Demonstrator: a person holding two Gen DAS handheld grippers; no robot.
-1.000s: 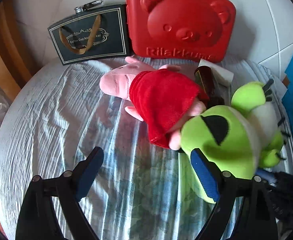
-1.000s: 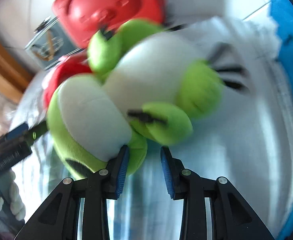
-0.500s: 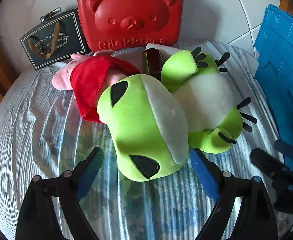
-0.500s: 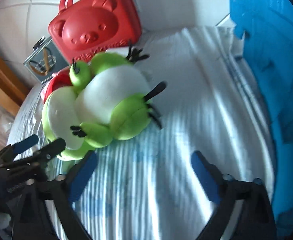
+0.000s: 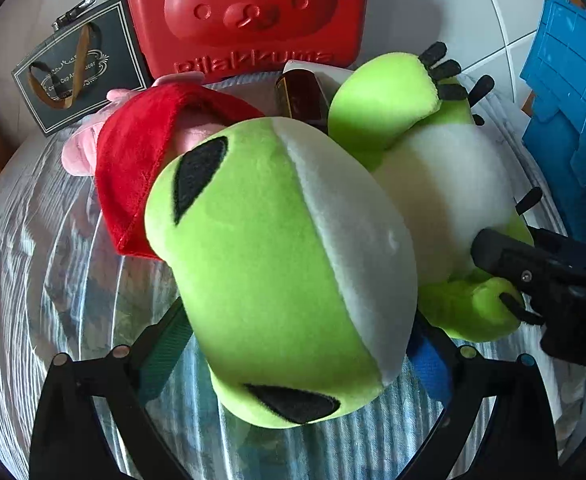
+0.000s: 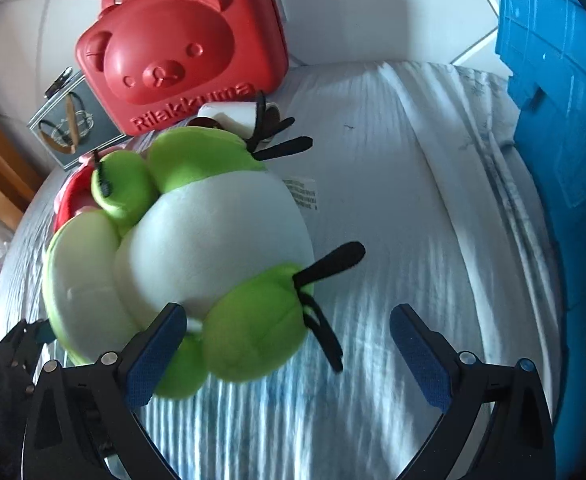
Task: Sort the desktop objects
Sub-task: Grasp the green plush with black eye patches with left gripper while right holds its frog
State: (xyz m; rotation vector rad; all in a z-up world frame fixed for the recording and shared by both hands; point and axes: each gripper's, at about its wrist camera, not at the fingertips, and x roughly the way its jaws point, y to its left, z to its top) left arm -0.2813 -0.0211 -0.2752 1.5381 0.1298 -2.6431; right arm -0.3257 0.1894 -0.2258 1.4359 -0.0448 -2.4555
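Note:
A green and white frog plush [image 5: 277,260] lies on the striped cloth, head toward my left gripper [image 5: 295,326]. The left jaws are opening, and the frog's head fills the space between them and hides most of both pads; no clear squeeze shows. In the right wrist view the frog [image 6: 213,240] lies to the left, with one green foot between the wide-open fingers of my right gripper [image 6: 288,312], close to the left finger. A pink pig plush in a red dress [image 5: 141,152] lies behind the frog's head.
A red bear-face case [image 5: 249,16] and a dark gift box [image 5: 77,68] stand against the tiled wall at the back. A brown bottle [image 5: 301,96] lies behind the frog. A blue crate [image 6: 561,100] borders the cloth [image 6: 413,200] on the right.
The right gripper let go of the frog and opened wide. The frog now lies on the cloth. The left gripper moved in until the frog's head sat between its jaws.

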